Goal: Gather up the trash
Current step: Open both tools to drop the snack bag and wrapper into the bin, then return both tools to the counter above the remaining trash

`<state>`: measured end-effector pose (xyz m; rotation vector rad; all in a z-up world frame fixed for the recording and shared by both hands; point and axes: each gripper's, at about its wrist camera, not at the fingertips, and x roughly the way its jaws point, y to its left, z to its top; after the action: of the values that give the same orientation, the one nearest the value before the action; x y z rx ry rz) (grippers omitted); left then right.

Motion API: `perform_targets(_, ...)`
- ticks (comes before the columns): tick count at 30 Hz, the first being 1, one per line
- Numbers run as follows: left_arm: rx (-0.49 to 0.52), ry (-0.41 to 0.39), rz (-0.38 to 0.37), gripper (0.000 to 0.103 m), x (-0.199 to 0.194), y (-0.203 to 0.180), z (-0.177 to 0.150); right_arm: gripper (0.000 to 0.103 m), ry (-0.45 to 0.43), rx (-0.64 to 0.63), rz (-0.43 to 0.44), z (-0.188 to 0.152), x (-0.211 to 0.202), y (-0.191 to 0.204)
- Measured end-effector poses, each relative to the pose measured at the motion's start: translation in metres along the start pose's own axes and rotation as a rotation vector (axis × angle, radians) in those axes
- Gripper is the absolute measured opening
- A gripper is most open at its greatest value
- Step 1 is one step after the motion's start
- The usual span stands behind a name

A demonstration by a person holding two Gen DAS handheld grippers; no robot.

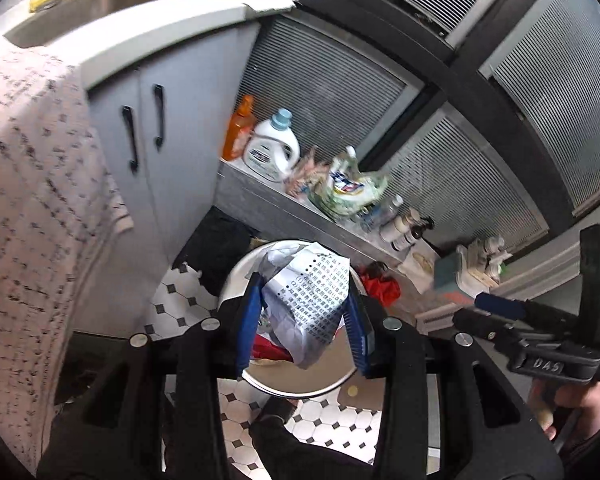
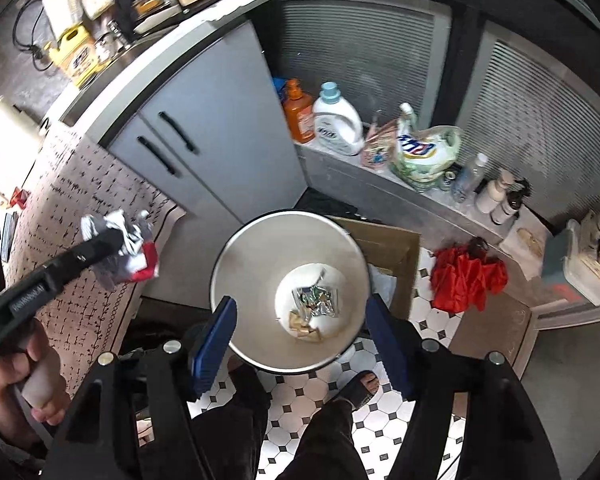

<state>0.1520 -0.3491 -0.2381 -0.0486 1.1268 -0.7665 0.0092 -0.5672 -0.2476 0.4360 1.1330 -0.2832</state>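
My left gripper [image 1: 306, 312] is shut on a crumpled white paper with printed text [image 1: 312, 296], with a bit of red wrapper under it. It hangs just over the round white bin [image 1: 236, 272]. In the right wrist view that same bundle [image 2: 124, 248] sits at the left gripper's tip, left of the bin [image 2: 220, 256]. My right gripper [image 2: 300, 302] stands open straight above the bin's mouth, with nothing between its blue fingers [image 2: 220, 320]. A foil wrapper [image 2: 316, 300] and tan scraps [image 2: 304, 326] lie on the bin's bottom.
A grey cabinet [image 2: 204, 128] with black handles stands behind the bin. A low ledge holds detergent bottles [image 2: 338, 120] and bags. A red bag [image 2: 464, 276] and cardboard [image 2: 392, 252] lie on the tiled floor. A person's sandalled foot [image 2: 364, 388] is near the bin. A patterned cloth [image 2: 80, 200] hangs left.
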Motion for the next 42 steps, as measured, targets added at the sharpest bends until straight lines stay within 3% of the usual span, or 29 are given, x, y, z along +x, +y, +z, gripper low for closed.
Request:
perform_targets(3,0.01,0.026,-0.033,0.042,0.014,-0.013,0.0,0.066,-0.012,0.013,-0.016,0.0,-0.007,-0.012)
perform_targets(8,0.001,0.033,-0.106,0.075,0.024,-0.026,-0.002,0.066,-0.035,0.027,-0.041,0.001,-0.017,-0.025)
perform_targets(11,-0.023,0.03,-0.13,0.086,0.025,-0.025,-0.002,0.067,-0.039,0.027,-0.048,0.002,-0.019,-0.027)
perform_targets(20,-0.096,-0.052,-0.046,0.087,-0.011,0.011,0.007,0.067,-0.058,-0.033,-0.002,0.018,-0.016,0.003)
perform_targets(31,-0.193,-0.183,0.089,0.088,-0.09,0.087,0.015,0.067,-0.09,-0.168,0.105,0.05,-0.01,0.1)
perform_targets(37,-0.238,-0.277,0.177,0.092,-0.139,0.13,0.012,0.077,-0.127,-0.254,0.158,0.064,-0.011,0.161)
perform_targets(42,-0.298,-0.348,0.244,0.093,-0.179,0.168,0.006,0.092,-0.16,-0.316,0.22,0.073,-0.013,0.212)
